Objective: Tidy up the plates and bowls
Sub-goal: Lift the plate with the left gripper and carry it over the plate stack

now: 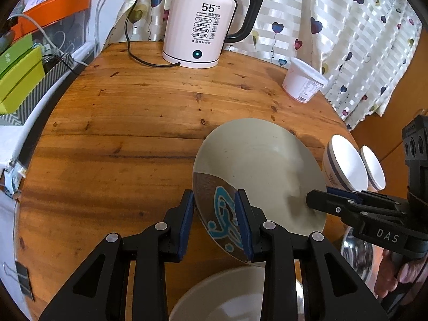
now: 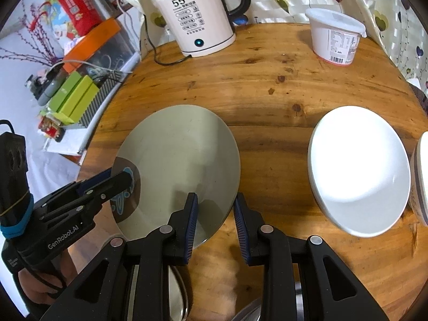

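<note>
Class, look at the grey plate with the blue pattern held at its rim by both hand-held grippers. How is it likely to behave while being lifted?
The grey plate looks like glazed ceramic, so probably rigid and breakable if dropped. Its smooth rim may slip between the pads. The left hand-held gripper and right hand-held gripper hold opposite edges, and it hangs tilted, so it may pivot.

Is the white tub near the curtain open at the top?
No, the white tub has a lid covering its top.
</note>
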{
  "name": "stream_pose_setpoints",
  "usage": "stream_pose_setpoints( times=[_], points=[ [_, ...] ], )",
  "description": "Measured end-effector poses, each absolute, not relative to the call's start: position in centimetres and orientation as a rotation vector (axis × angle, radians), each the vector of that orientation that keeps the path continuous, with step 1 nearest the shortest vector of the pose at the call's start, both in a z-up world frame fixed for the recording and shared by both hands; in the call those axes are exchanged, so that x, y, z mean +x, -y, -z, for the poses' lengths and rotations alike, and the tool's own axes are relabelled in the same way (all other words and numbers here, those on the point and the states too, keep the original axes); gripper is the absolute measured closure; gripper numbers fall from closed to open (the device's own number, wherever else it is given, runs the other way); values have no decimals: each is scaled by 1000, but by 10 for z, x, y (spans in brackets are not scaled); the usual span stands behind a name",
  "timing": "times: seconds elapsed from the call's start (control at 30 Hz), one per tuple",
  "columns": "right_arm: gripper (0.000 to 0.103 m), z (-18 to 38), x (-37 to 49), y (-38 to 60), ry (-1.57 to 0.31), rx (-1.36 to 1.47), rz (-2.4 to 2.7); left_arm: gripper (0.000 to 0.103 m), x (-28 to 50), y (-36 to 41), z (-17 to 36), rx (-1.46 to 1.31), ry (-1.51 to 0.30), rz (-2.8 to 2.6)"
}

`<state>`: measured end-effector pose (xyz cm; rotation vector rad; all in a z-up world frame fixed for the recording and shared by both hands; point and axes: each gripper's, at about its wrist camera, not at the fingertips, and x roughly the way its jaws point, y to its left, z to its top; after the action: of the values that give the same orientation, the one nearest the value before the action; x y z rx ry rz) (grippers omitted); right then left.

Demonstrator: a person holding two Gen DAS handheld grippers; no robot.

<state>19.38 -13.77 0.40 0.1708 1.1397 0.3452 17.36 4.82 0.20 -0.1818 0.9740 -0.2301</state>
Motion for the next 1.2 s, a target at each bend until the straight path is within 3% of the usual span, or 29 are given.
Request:
stream_pose_setpoints(
  times=[1.2],
  points=[
    [76,-2,109,109,-1160,96,-446,70,59,-69,3,-256,-968,115]
  ],
)
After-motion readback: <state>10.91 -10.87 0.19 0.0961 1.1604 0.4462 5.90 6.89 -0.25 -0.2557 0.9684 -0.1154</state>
